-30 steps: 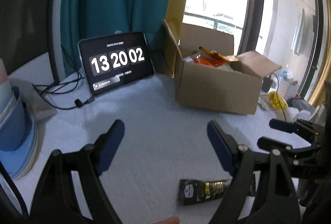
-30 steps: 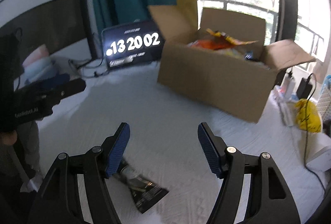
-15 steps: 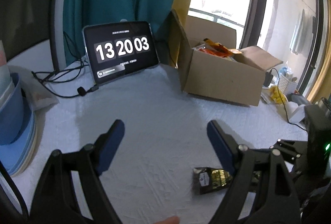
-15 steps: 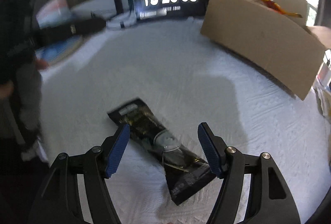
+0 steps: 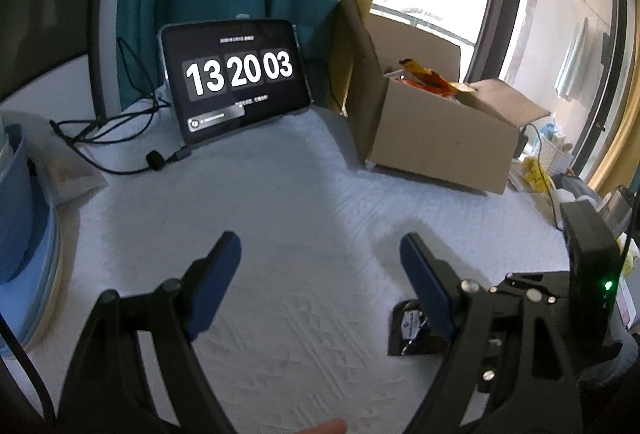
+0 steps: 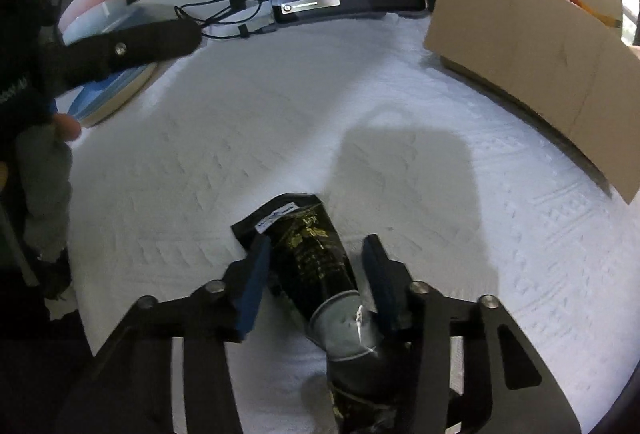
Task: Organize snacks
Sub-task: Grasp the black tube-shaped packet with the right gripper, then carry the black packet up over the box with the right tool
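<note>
A black snack packet (image 6: 308, 250) with gold print lies on the white tablecloth (image 6: 280, 105). My right gripper (image 6: 317, 240) is down over it and its jaws are closing. Both blue pads touch the packet's sides, and the packet bulges between them. In the left wrist view only one end of the packet (image 5: 408, 326) shows, at the lower right behind my own right finger. My left gripper (image 5: 318, 240) hovers open above bare cloth with nothing between its fingers. The open cardboard box (image 5: 436, 145) with orange snack bags inside stands at the back right.
A tablet (image 5: 236, 77) showing a clock leans at the back, with cables (image 5: 100, 137) trailing to its left. Stacked blue bowls (image 5: 20, 213) and a clear bag (image 5: 64, 169) sit at the left edge. The box wall (image 6: 520, 45) rises right of the packet.
My right gripper has come down onto the packet and narrowed its jaws around it. The left gripper has drifted forward and lower, still open.
</note>
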Demonstrator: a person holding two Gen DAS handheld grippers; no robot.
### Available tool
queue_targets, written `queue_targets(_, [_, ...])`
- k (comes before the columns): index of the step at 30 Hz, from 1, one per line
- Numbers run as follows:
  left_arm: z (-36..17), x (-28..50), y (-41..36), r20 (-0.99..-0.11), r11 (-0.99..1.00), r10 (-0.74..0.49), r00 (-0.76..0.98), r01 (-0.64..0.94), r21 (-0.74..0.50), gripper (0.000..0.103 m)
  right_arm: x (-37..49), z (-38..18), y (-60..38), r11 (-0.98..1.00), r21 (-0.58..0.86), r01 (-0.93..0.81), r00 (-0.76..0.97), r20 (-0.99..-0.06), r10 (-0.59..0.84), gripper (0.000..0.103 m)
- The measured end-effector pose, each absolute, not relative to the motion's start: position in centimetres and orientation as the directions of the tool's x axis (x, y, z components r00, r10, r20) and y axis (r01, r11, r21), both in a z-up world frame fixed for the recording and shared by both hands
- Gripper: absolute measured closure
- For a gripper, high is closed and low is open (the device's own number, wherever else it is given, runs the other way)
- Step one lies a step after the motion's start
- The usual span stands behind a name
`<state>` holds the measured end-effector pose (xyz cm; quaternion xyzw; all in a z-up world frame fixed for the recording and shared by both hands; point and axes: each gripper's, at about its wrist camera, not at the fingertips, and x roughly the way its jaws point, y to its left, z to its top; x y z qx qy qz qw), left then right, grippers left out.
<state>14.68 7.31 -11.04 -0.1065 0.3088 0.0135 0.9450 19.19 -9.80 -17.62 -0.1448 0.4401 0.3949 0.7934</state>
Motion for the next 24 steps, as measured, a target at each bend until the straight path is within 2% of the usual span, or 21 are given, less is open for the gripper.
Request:
queue_targets(3, [-11.2,14.8,7.7,-0.595,0.975,-0.037,0.803,-0.102,-0.198,0.02,19.0,-17.1,-9.7,0.66,0.077,-0.748,0.338,-0.811,0.478,0.076])
queue_targets(5, [-11.1,14.9,7.9,-0.594,0.974,-0.033,0.804,-0.108,-0.2,0.02,19.3,-16.4,-10.1,0.674,0.067,-0.736,0.358,-0.806,0.471,0.079])
queue_targets(24, [-8.7,16.9,5.5,-0.58,0.985,-0.047,0.813,-0.06,-0.164,0.02,21.7,-11.7,-14.2,0.747,0.03,-0.664,0.487,-0.74,0.464,0.08])
